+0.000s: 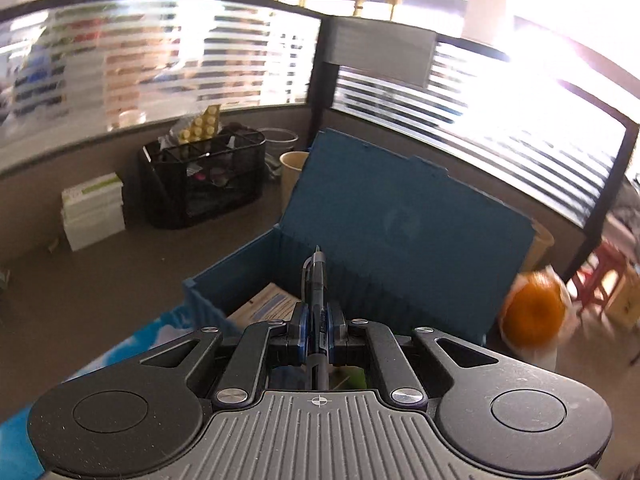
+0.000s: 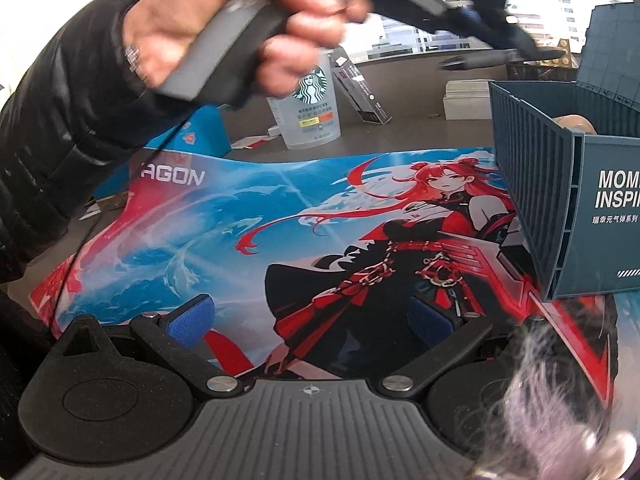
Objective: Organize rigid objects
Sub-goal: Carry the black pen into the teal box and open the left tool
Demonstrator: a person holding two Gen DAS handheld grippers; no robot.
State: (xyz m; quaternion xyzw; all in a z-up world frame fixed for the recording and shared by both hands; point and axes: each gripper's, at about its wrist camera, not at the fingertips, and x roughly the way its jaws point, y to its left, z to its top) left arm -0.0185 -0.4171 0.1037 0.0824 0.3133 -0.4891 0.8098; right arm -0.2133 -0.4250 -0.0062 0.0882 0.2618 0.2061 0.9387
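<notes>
My left gripper is shut on a dark pen that points forward over the open blue container-style box. The box lid stands upright behind it; a printed card lies inside. In the right wrist view the same left gripper, held by a hand, hovers at the top with the pen just left of the box. My right gripper is open and empty, low over the anime desk mat.
A black mesh desk organizer with blister packs, white boxes and a paper cup stand behind the box. An orange sits to its right. A Starbucks cup and a dark carton stand beyond the mat.
</notes>
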